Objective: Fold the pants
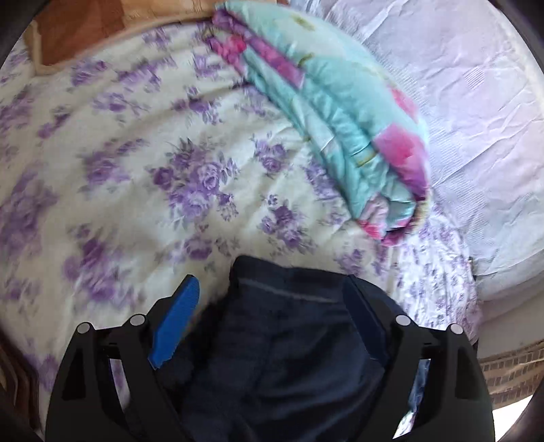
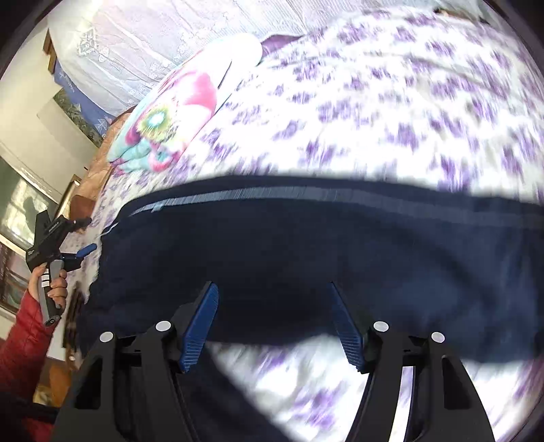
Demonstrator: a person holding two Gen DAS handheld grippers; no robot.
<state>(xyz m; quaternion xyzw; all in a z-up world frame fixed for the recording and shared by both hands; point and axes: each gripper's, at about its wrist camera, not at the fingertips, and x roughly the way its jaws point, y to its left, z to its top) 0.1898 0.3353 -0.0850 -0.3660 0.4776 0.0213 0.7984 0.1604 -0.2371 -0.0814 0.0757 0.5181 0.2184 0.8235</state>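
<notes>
Dark navy pants with a pale grey side stripe lie on the floral bedsheet. My left gripper is open, its blue pads standing either side of one narrow end of the pants without pressing on it. In the right wrist view the pants stretch across the bed from left to right. My right gripper is open just above their near edge, with cloth below the gap between the fingers. The left gripper also shows at that view's left edge, held by a hand in a red sleeve.
A folded teal and pink quilt lies on the bed beyond the pants, also seen as the quilt at upper left. A white lace cover fills the right side. A wooden bed edge runs along the upper left.
</notes>
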